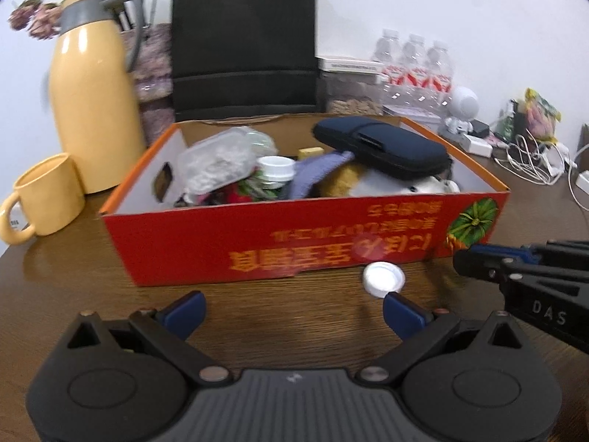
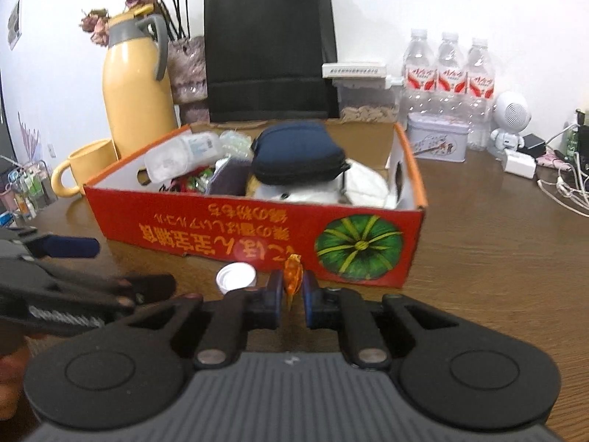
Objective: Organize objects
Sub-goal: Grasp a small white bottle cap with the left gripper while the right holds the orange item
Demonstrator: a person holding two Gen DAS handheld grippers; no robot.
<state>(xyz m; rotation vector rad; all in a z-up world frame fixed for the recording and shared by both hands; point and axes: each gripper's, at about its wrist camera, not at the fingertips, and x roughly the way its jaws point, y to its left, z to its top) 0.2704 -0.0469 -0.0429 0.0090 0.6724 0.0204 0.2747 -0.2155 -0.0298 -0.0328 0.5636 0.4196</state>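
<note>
The right gripper (image 2: 293,296) was clenched on a small orange wrapped candy (image 2: 292,276), which stood upright between its blue pads just in front of the red cardboard box (image 2: 257,235). At about ten o'clock from that grip, a white bottle cap (image 2: 236,276) lay flat on the brown wooden table (image 2: 497,258), close to the box's front wall.

The left gripper (image 1: 294,309) hung released, its jaws spread wide with nothing between them. The cap (image 1: 383,279) sat at one o'clock from it, just beyond the tip of its right finger (image 1: 403,311); whether the two touched could not be told.

Inside the box lay a navy zip pouch (image 1: 383,147) on top of the pile toward the back right, a clear plastic container (image 1: 217,162) at the left, a white-capped bottle (image 1: 276,171) near the middle, and soft white and purple items beneath.

At ten o'clock beyond the box stood a yellow thermos jug (image 1: 92,103) with a yellow mug (image 1: 48,195) beside it. At twelve o'clock rose a black paper bag (image 1: 244,40). At two o'clock were three water bottles (image 1: 416,66), a white robot-shaped speaker (image 1: 462,107) and tangled white cables (image 1: 533,162).
</note>
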